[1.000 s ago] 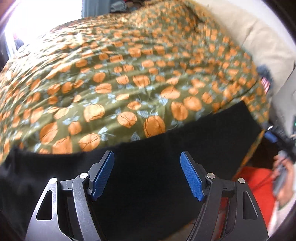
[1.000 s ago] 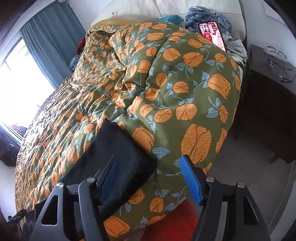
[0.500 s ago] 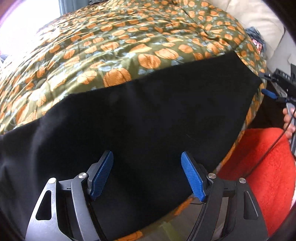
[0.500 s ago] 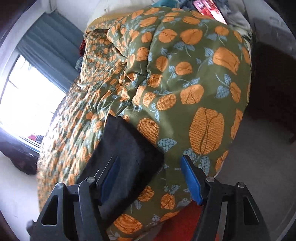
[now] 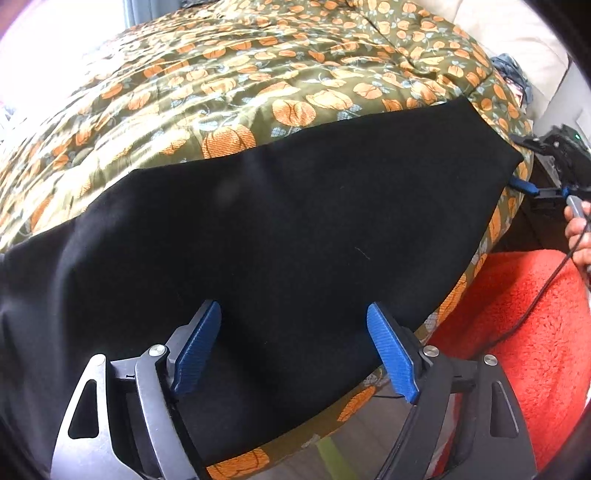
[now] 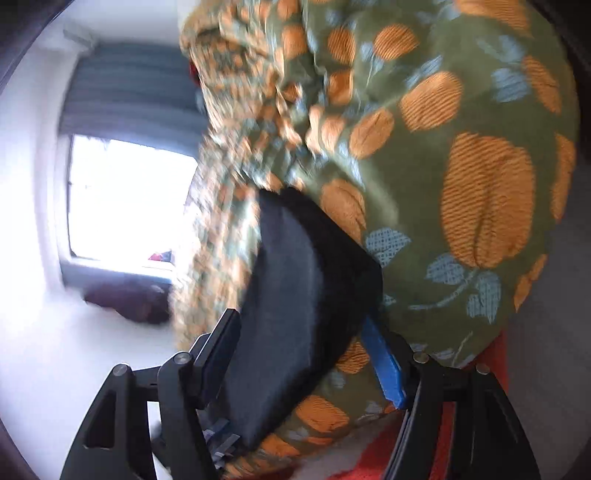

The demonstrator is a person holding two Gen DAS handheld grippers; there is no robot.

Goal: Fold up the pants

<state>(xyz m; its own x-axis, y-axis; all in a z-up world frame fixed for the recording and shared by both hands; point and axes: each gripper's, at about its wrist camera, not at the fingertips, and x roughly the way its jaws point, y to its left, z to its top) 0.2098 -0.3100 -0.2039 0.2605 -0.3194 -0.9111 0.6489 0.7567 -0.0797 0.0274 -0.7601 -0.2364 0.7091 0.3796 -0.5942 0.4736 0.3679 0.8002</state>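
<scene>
The black pants (image 5: 288, 229) lie spread flat across the near edge of the bed. My left gripper (image 5: 293, 343) is open just above the cloth near its front edge, with nothing between the blue pads. In the blurred, tilted right wrist view, the end of the pants (image 6: 303, 295) sits between the open fingers of my right gripper (image 6: 306, 354), which straddle its corner. The right gripper also shows in the left wrist view (image 5: 532, 188) at the far right end of the pants.
The bed has an olive quilt with orange pumpkins (image 5: 258, 85). A red fluffy rug (image 5: 524, 332) lies on the floor beside the bed. A bright window and grey curtain (image 6: 122, 192) are beyond the bed. A pillow (image 5: 517, 33) lies at the head.
The left gripper drew closer over the pants, which now fill more of its view. The right gripper rolled sharply and moved in around the pants' end corner.
</scene>
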